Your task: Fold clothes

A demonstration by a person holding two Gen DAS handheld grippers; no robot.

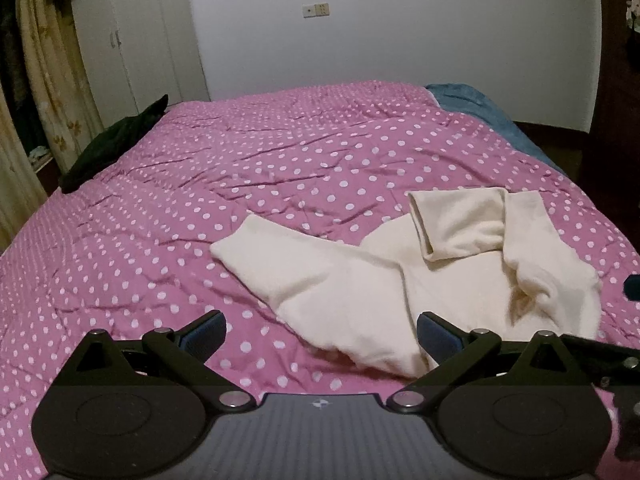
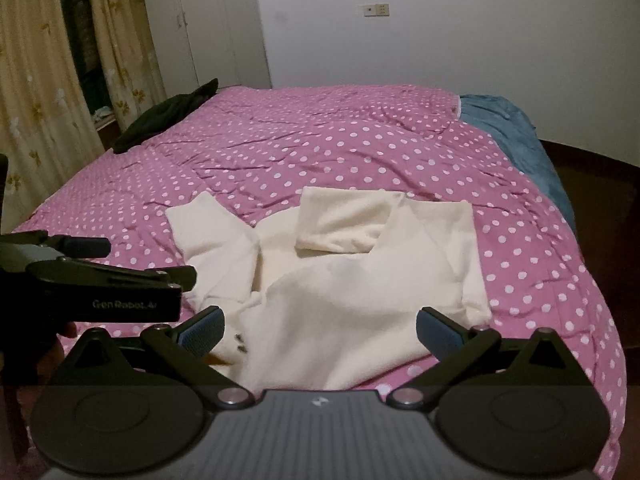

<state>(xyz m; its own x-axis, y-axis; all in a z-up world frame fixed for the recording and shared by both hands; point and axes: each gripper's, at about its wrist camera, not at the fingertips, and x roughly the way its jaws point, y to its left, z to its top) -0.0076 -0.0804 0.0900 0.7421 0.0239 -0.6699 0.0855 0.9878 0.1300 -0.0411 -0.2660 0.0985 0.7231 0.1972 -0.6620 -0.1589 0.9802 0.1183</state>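
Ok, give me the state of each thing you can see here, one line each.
Left gripper: open, holding nothing.
Right gripper: open, holding nothing.
White sweater: partly folded, left sleeve spread out.
Pink bedcover: spread, wrinkled.
Black garment: bunched at the far corner.
Cupboard: doors closed.

My left gripper (image 1: 320, 330): black linkage arms, two round black discs low in the frame, silver pivot screws.
My fingers (image 1: 204, 330): tipped with blue textured pads.
My housing: grey ribbed plate at bottom centre, small round black-and-white mark.
My right gripper (image 2: 320, 330): same black arms, blue pads, silver screws.
My side marking: pale "GenRobot.AI" lettering at left edge of right wrist view.
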